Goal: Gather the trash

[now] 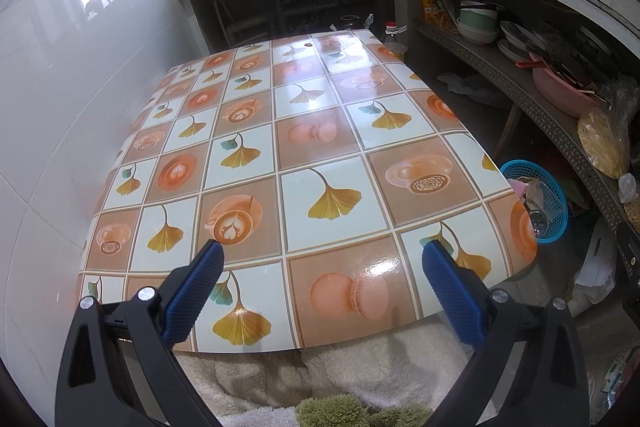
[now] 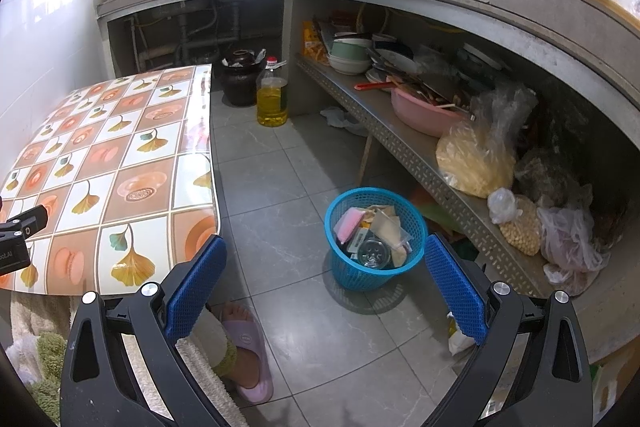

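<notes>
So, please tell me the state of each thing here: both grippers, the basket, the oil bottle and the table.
left gripper: open, holding nothing, over the table
right gripper: open, holding nothing, over the floor
blue basket: upright on the floor, trash inside
oil bottle: upright, capped, partly full
table: no trash visible on it
</notes>
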The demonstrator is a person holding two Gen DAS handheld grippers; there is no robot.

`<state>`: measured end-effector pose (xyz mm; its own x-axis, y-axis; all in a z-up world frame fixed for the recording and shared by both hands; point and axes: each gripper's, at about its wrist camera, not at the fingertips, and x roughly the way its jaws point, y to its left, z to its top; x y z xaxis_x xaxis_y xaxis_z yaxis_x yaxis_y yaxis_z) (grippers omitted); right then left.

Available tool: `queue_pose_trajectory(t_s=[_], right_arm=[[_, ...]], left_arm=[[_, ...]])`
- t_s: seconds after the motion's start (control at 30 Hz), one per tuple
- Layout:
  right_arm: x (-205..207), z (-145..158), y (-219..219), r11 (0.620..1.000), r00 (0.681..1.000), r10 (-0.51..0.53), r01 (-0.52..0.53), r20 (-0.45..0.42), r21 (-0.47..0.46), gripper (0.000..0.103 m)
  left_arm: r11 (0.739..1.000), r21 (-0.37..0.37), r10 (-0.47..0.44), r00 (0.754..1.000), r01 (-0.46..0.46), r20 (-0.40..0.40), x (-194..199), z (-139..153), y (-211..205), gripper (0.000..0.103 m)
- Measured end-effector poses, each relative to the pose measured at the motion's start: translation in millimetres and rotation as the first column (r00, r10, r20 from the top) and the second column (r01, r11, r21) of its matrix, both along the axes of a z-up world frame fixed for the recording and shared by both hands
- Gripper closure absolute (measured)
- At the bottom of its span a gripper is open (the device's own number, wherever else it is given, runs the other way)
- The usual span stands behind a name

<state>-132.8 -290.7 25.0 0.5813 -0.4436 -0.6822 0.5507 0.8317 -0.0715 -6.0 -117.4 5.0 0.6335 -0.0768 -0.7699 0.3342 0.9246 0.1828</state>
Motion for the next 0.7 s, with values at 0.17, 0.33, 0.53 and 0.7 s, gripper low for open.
queue_pose_trajectory(t_s=[0.17,0.33,0.53,0.7], right_arm=[[-0.2,-0.4,-0.6,1.0,1.0,0.002,-0.002,-0.001,-0.001,0.008],[0.6,1.2,-0.3,1.0,1.0,0.003,-0.003,-0.001,-0.001,0.008],[0.8,2.1,-0.7,1.0,1.0,0.004,-0.004,-0.001,-0.003,0.008],[0.6,1.9,-0.4,1.0,1.0,0.004,-0.004,-0.001,-0.001,0.008]], left_arm=[[1.0,0.0,0.0,1.0,0.0,0.0,0.1,-0.1,0.2,0.006],[1.0,0.0,0.0,1.0,0.0,-0.001,0.2,-0.1,0.5,0.006],[1.0,-0.001,-0.001,1.0,0.001,-0.001,0.3,-0.1,0.8,0.006],[1.0,-0.001,-0.001,1.0,0.001,-0.002,0.5,-0.1,0.8,0.006]])
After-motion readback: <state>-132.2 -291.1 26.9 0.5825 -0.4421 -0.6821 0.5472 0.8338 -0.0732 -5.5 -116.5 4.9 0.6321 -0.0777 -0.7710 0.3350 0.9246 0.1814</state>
